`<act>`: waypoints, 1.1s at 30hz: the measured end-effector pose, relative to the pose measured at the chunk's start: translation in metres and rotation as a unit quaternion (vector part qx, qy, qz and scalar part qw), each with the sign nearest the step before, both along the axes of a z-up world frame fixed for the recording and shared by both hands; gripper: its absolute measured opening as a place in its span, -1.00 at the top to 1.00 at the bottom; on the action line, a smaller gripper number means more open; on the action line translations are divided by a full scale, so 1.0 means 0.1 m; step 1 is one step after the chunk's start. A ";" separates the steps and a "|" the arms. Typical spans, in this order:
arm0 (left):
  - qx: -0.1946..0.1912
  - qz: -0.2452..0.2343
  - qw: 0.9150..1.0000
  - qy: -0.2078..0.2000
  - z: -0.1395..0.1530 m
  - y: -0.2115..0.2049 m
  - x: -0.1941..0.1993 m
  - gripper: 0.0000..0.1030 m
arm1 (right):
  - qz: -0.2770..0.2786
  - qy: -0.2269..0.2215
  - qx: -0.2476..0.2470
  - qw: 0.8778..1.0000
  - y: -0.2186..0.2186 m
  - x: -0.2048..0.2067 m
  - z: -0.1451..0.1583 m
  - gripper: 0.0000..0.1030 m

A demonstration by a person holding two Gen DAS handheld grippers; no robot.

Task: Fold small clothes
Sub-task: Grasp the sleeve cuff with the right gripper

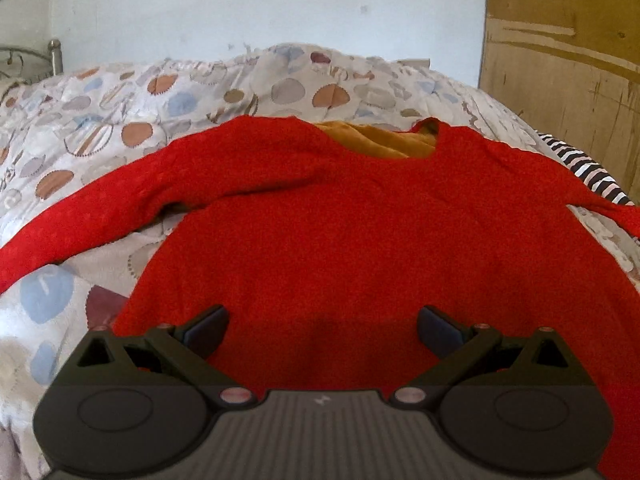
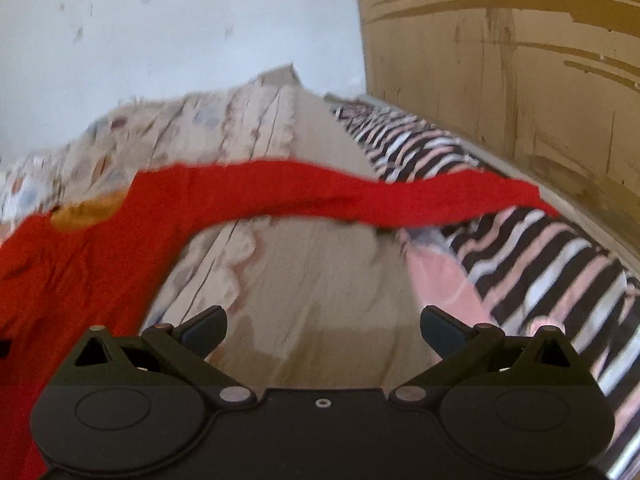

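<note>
A red long-sleeved top (image 1: pixel 360 232) lies spread flat on the bed, neck away from me, with an orange lining (image 1: pixel 384 140) showing at the collar. My left gripper (image 1: pixel 322 326) is open and empty, over the top's lower hem. In the right wrist view the top's body (image 2: pixel 68 272) is at the left and its right sleeve (image 2: pixel 360 196) stretches out to the right across the bed. My right gripper (image 2: pixel 323 326) is open and empty above bare bedspread, near side of that sleeve. This view is motion-blurred.
The bed has a patterned quilt with round patches (image 1: pixel 120 120). A black, white and pink striped cloth (image 2: pixel 540 264) lies along the bed's right side under the sleeve end. A brown wooden panel (image 2: pixel 520 60) stands at the right, a pale wall (image 1: pixel 260 8) behind.
</note>
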State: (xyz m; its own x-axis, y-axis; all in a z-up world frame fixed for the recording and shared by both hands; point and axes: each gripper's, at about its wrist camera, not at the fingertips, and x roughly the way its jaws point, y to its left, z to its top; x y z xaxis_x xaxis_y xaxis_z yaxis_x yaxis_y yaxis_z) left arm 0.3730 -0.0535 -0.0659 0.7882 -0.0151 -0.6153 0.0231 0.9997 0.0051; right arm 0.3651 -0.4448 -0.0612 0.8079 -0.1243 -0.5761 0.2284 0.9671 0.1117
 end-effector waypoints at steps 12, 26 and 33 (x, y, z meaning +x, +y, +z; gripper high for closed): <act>0.007 0.001 0.999 -0.050 -0.16 -0.03 -0.13 -0.99 | -0.145 -0.047 0.121 0.981 -1.22 0.60 0.07 -0.93; 0.005 0.002 0.999 -0.054 -0.18 -0.03 -0.14 -1.00 | -0.306 -0.043 0.173 0.935 -2.00 0.99 -0.23 0.15; 0.006 0.002 0.999 -0.053 -0.18 -0.03 -0.13 -1.00 | -0.308 -0.074 0.171 0.933 -2.01 0.93 -0.28 0.67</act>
